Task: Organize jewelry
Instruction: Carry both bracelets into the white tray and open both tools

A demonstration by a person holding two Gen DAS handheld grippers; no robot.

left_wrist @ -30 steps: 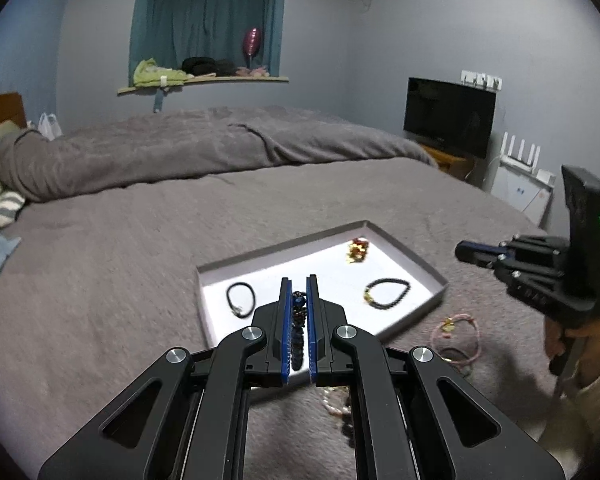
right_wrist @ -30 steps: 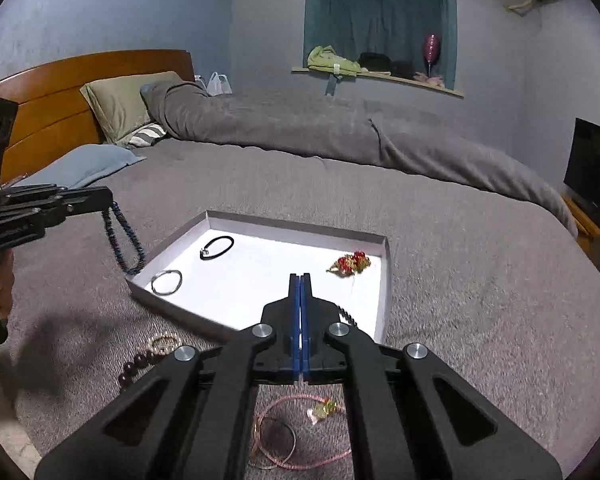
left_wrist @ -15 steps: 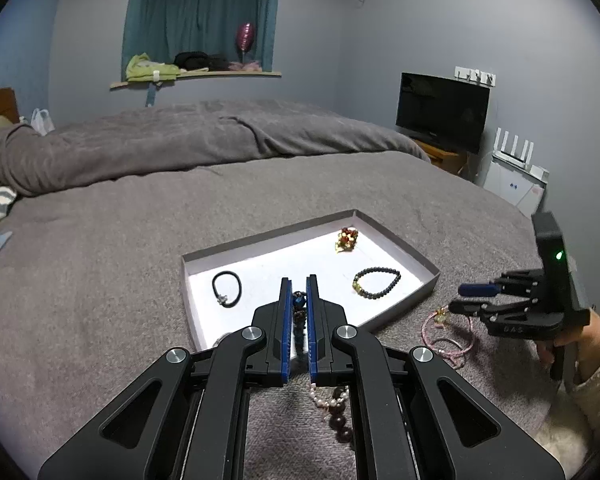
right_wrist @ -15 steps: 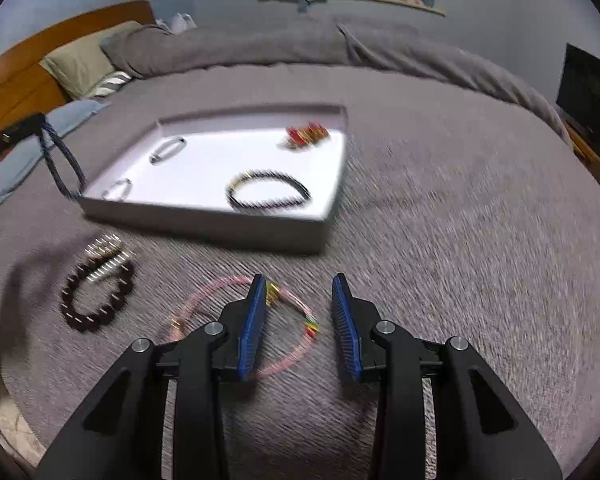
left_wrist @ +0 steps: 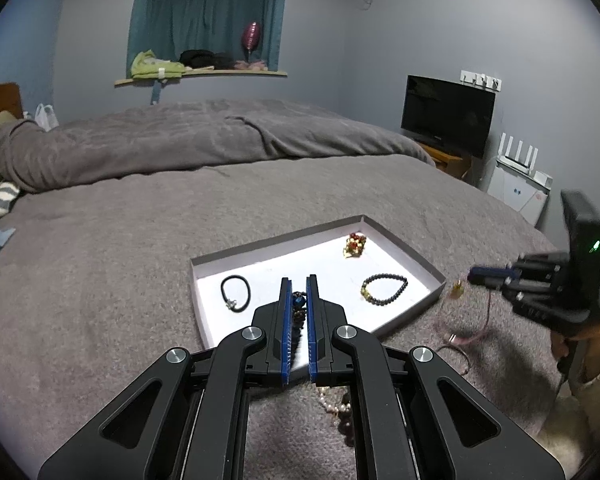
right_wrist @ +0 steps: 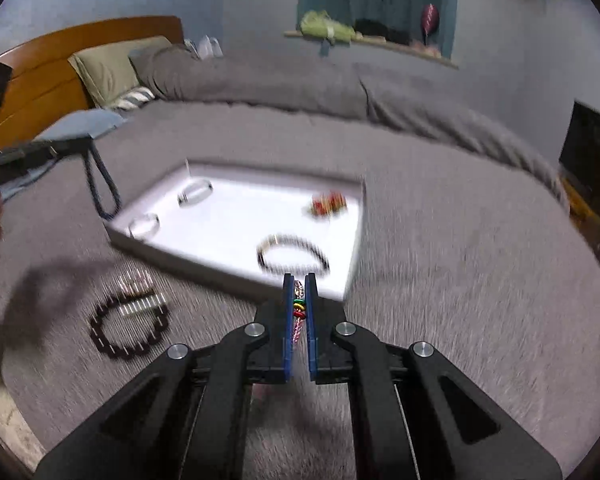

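Your right gripper [right_wrist: 299, 312], fingers apart half a second ago, has now clamped the pink bracelet [right_wrist: 298, 320] off the bed by the tray's [right_wrist: 354, 256] near corner. Your left gripper [left_wrist: 299, 316] still pinches the dark bead strand [left_wrist: 298, 312] over the tray's near edge; both await placing.

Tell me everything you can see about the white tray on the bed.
The tray is a shallow rectangular box, like cardboard, with low greyish walls and a bright white floor. It lies flat on the grey bedcover. Inside lie apart a black cord loop, a dark bead bracelet, a red and gold piece near the far corner and, in the right wrist view, a blurred clear ring. The left gripper, shut on a dark bead strand, hangs over its near side.
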